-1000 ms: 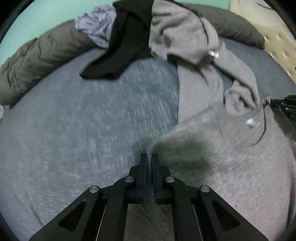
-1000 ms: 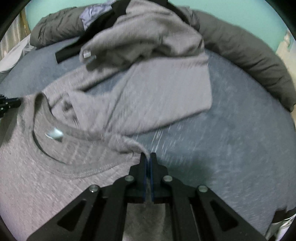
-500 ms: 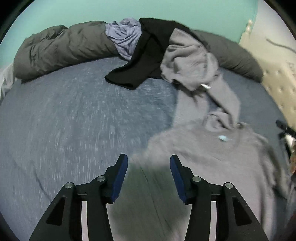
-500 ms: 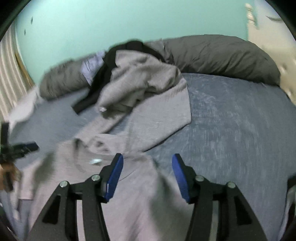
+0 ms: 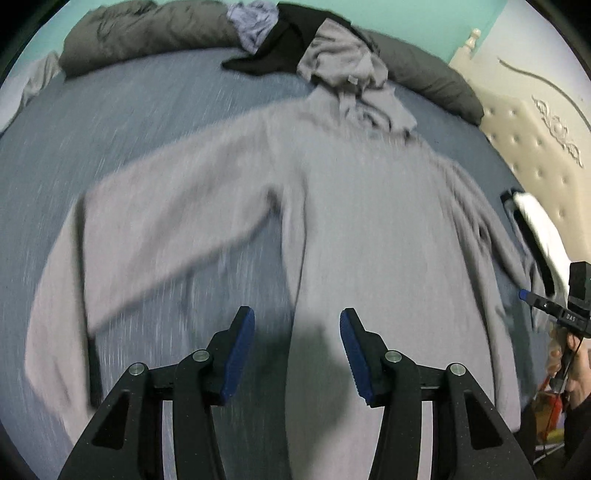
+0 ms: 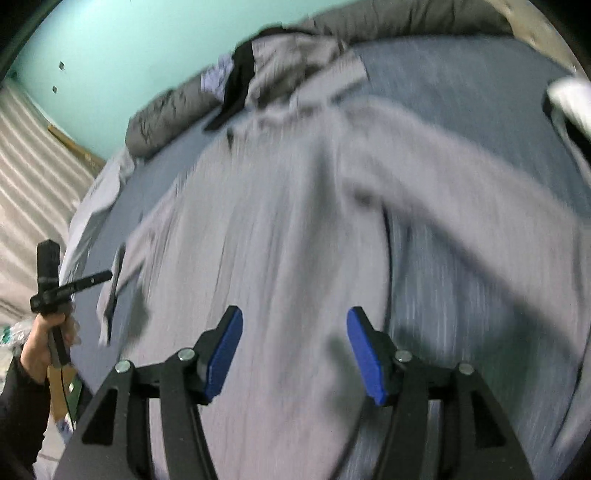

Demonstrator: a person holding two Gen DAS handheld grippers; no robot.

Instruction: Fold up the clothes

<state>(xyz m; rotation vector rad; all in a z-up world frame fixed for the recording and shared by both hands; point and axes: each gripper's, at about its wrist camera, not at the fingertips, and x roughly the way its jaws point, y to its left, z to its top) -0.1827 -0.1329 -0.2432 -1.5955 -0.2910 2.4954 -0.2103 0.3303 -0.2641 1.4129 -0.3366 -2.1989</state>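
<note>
Both pairs of tongs, pressed together on the grey sweater's shoulders a second ago, have drawn back toward the near edge of the bed, and their jaws have just been opening. We now see the left tongs standing apart with nothing between the blue pads; beneath the gap lie the sweater's side edge and a strip of bed sheet. The right tongs also stand apart, empty, over the sweater's body.

The grey long-sleeved sweater lies spread on the blue-grey bed sheet, its neck pointing away from us and its hem toward the tongs. In the left wrist view one sleeve runs out to the left and bends back down along the sheet; in the right wrist view the other sleeve reaches out to the right. Both views are blurred, so finer folds cannot be told.

Beyond the sweater's neck sits a heap of clothes: a second grey garment, a black one and a pale lilac one, resting against a dark olive rolled duvet along the far edge. Behind it stands a turquoise wall. A cream tufted headboard borders the bed on the right of the left wrist view. A hand holding the left tongs shows at the left edge of the right wrist view.
</note>
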